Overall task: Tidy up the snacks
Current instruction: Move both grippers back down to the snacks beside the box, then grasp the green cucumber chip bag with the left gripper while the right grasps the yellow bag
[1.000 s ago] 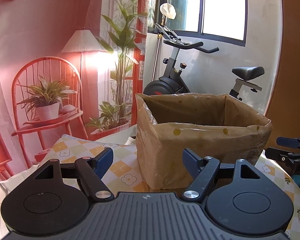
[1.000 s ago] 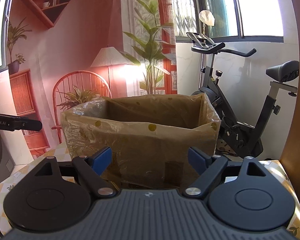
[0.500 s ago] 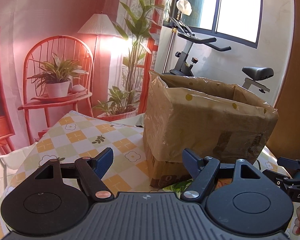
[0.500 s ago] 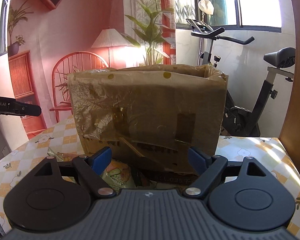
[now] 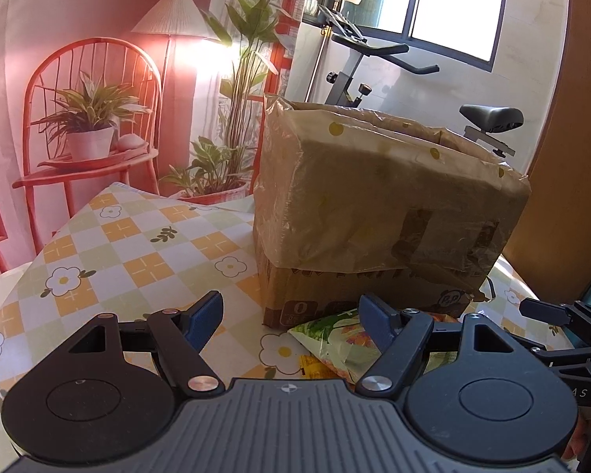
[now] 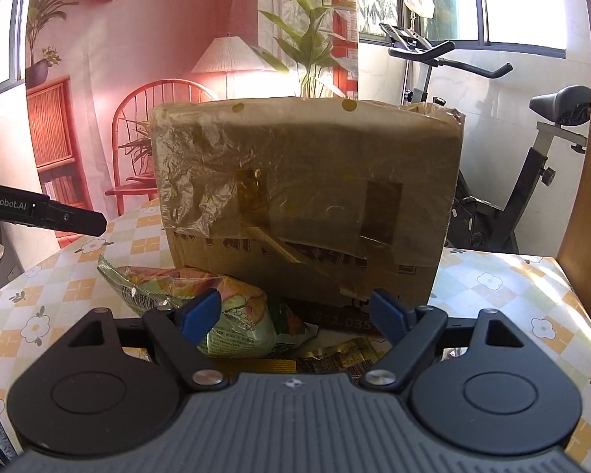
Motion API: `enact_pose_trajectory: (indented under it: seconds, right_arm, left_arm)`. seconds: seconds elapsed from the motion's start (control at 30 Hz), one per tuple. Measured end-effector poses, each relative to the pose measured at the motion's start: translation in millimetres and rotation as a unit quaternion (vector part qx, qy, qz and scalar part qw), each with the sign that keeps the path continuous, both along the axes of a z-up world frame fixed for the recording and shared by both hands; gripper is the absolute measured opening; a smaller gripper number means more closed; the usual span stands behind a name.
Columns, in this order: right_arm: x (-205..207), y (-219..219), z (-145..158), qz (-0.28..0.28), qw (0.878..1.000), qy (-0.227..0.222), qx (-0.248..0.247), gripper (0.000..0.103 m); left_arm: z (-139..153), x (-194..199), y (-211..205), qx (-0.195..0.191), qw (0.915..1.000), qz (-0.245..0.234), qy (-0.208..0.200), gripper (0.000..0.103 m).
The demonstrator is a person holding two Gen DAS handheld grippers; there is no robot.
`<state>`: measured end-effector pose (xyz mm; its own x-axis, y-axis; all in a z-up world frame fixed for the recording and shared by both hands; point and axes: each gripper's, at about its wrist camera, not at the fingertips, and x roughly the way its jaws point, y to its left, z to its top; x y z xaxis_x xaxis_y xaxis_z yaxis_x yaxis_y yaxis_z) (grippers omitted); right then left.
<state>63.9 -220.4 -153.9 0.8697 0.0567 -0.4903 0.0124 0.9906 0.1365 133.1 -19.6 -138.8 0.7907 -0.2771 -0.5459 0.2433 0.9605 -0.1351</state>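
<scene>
Both tools (image 5: 289, 317) (image 6: 295, 311), spread empty, have dropped toward the snack bags (image 6: 232, 315) before the box (image 6: 307, 197).

Green snack bag (image 6: 232, 323) lying flat before plastic-lined cardboard box (image 6: 307, 197); gold packets (image 6: 342, 356) beside.

An exercise bike (image 6: 504, 181) stands behind the table, near what looks like a printed backdrop (image 5: 78, 39).

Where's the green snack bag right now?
In the right wrist view the green snack bag lies on the checked tablecloth, against the near left base of the cardboard box, just beyond the right gripper.
</scene>
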Motion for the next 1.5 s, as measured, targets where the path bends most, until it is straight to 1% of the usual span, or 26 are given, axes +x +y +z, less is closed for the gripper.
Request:
enact_pose_trajectory:
  seconds: [0.13, 0.27, 0.4, 0.5, 0.57, 0.63, 0.73, 0.8, 0.83, 0.9, 0.97, 1.03, 1.13, 1.33, 1.37, 1.4, 1.43, 1.47, 1.5]
  right_arm:
    - [0, -2, -1, 0.001, 1.0, 0.004, 0.009, 0.085]
    - [-1, -1, -4, 0.009, 1.0, 0.01, 0.022, 0.085]
    - [2, 5, -10, 0.021, 0.999, 0.035, 0.015, 0.084]
    - [2, 8, -16, 0.026, 0.998, 0.047, 0.018, 0.084]
    - [2, 8, -17, 0.027, 0.998, 0.049, 0.021, 0.084]
    - [2, 8, -19, 0.027, 0.998, 0.051, 0.022, 0.084]
    - [2, 6, -21, 0.026, 0.998, 0.054, 0.023, 0.084]
    - [2, 6, -23, 0.026, 0.998, 0.056, 0.023, 0.084]
    - [2, 6, -23, 0.027, 0.998, 0.058, 0.023, 0.084]
    - [3, 7, -26, 0.03, 0.998, 0.061, 0.02, 0.084]
    - [3, 8, -27, 0.034, 0.997, 0.063, 0.017, 0.083]
    - [4, 10, -29, 0.036, 0.997, 0.066, 0.015, 0.083]
    - [5, 11, -31, 0.036, 0.997, 0.071, 0.017, 0.083]
    - [5, 11, -33, 0.033, 0.997, 0.073, 0.014, 0.082]
    - [4, 9, -33, 0.031, 0.997, 0.072, 0.017, 0.082]
    - [3, 7, -33, 0.029, 0.997, 0.071, 0.02, 0.082]
    - [2, 6, -33, 0.028, 0.997, 0.071, 0.022, 0.082]
    - [0, 4, -33, 0.029, 0.997, 0.07, 0.024, 0.082]
    - [-1, 3, -33, 0.029, 0.997, 0.07, 0.025, 0.082]
  left_arm:
    - [4, 8, -10, 0.002, 0.9998, -0.018, 0.001, 0.078]
    - [-2, 19, -17, -0.008, 0.9993, -0.03, 0.02, 0.078]
    - [-8, 31, -21, -0.014, 0.9988, -0.029, 0.038, 0.078]
    - [-13, 41, -30, -0.011, 0.9979, -0.037, 0.052, 0.078]
    - [-19, 49, -34, -0.012, 0.9965, -0.044, 0.07, 0.078]
    - [-28, 55, -37, -0.023, 0.9944, -0.045, 0.092, 0.078]
    - [-44, 61, -33, -0.055, 0.9891, -0.034, 0.132, 0.078]
    - [-54, 64, -31, -0.077, 0.9845, -0.028, 0.155, 0.079]
    - [-60, 65, -29, -0.093, 0.9813, -0.025, 0.166, 0.08]
    - [-68, 67, -26, -0.118, 0.9747, -0.022, 0.188, 0.083]
    - [-79, 70, -23, -0.159, 0.9638, -0.025, 0.213, 0.084]
    - [-89, 72, -21, -0.182, 0.9565, -0.02, 0.227, 0.087]
    - [-97, 74, -23, -0.194, 0.9532, -0.019, 0.231, 0.089]
    - [-107, 76, -34, -0.216, 0.9416, -0.03, 0.256, 0.089]
    - [-108, 75, -33, -0.223, 0.9397, -0.031, 0.257, 0.085]
    - [-108, 74, -33, -0.231, 0.9389, -0.033, 0.253, 0.077]
    - [-108, 71, -32, -0.234, 0.9402, -0.036, 0.245, 0.073]
    - [-106, 69, -32, -0.239, 0.941, -0.041, 0.237, 0.062]
    - [-102, 63, -30, -0.244, 0.9415, -0.048, 0.227, 0.057]
